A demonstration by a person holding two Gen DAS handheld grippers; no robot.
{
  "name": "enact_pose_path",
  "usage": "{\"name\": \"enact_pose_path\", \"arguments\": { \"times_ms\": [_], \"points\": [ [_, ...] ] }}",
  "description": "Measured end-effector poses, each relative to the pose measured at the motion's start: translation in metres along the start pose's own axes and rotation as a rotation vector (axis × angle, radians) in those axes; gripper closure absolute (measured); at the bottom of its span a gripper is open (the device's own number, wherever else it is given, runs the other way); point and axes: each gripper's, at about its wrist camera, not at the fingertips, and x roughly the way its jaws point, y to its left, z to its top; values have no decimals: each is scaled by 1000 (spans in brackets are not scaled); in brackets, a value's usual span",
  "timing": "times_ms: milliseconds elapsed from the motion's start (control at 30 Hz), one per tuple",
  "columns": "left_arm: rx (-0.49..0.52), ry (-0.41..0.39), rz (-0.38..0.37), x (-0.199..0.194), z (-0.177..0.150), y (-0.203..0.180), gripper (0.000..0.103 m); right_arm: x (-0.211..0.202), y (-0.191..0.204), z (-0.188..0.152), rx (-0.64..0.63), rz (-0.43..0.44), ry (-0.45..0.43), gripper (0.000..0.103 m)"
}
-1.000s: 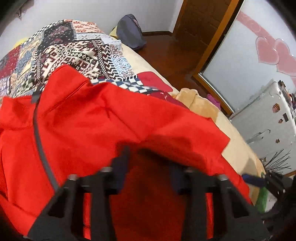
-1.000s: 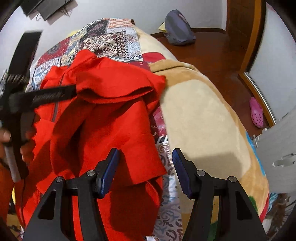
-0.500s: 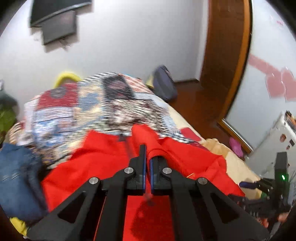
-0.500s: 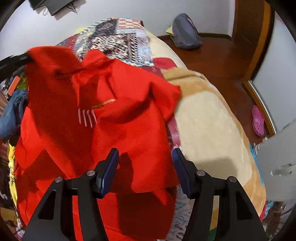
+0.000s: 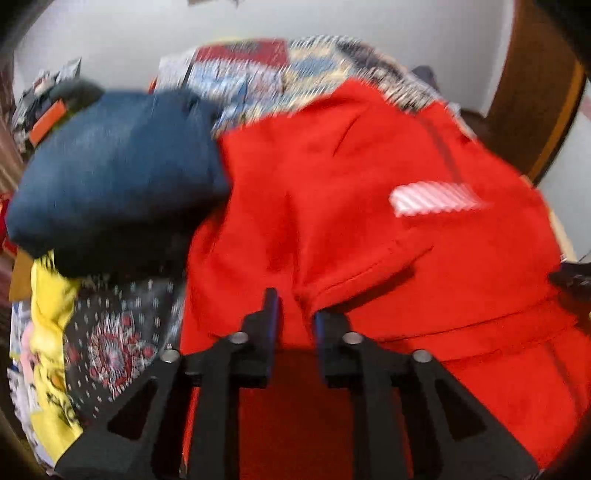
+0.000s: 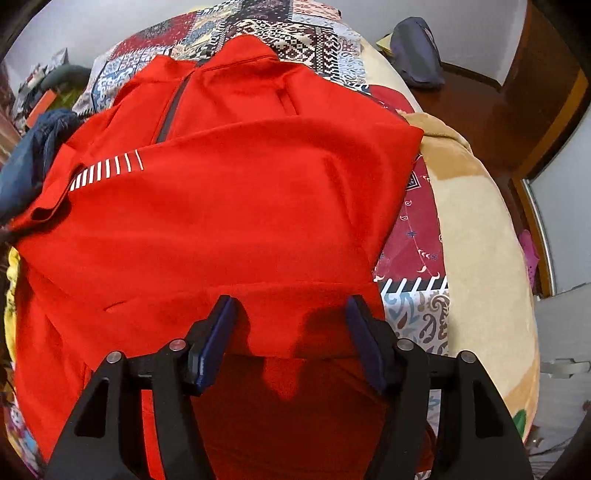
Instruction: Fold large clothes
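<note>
A large red jacket with a grey zip and a patch of white stripes lies on the patterned bedspread, one side folded across its front. It also shows, blurred, in the left wrist view. My left gripper sits low over the jacket's left part, its jaws a narrow gap apart with red cloth showing between them; I cannot tell whether they pinch it. My right gripper is open and empty just above the jacket's near hem.
Folded blue jeans lie left of the jacket, with yellow cloth below them. A beige blanket covers the bed's right side. A grey bag sits on the wooden floor beyond. Clutter stands at the far left.
My left gripper carried a fold of the jacket leftward across its front and came down; its jaws, shut half a second ago, now stand slightly apart. The right gripper stayed open and still.
</note>
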Motion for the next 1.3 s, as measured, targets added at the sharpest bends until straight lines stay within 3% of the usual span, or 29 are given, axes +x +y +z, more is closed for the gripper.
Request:
{"name": "enact_pose_path", "arguments": {
  "times_ms": [33, 100, 200, 333, 433, 600, 700, 800, 1067, 1300],
  "points": [
    [-8, 0, 2, 2, -2, 2, 65, 0, 1, 0, -2, -5, 2, 42],
    [-24, -16, 15, 1, 0, 7, 54, 0, 1, -1, -4, -12, 3, 42],
    [-39, -59, 12, -6, 7, 15, 47, 4, 3, -1, -4, -22, 5, 40],
    [-196, -108, -37, -19, 4, 45, 45, 7, 3, -3, 5, -28, -3, 34],
    [-270, -120, 21, -26, -7, 64, 46, 7, 2, -3, 11, -33, -6, 33],
    [-184, -68, 74, -23, -26, 67, 46, 7, 2, -2, 18, -43, -2, 33],
    [-103, -85, 112, -31, -25, 58, 46, 4, 3, -1, 15, -60, 2, 33],
    [-57, -118, 92, -44, -13, 48, 46, -6, 7, 4, -10, -75, -15, 33],
    [55, -212, -10, -68, 56, 16, 38, -47, 19, 45, -62, -73, -164, 33],
    [109, -224, -89, -48, 132, -15, 38, -54, 27, 99, -73, -29, -244, 33]
  ]
}}
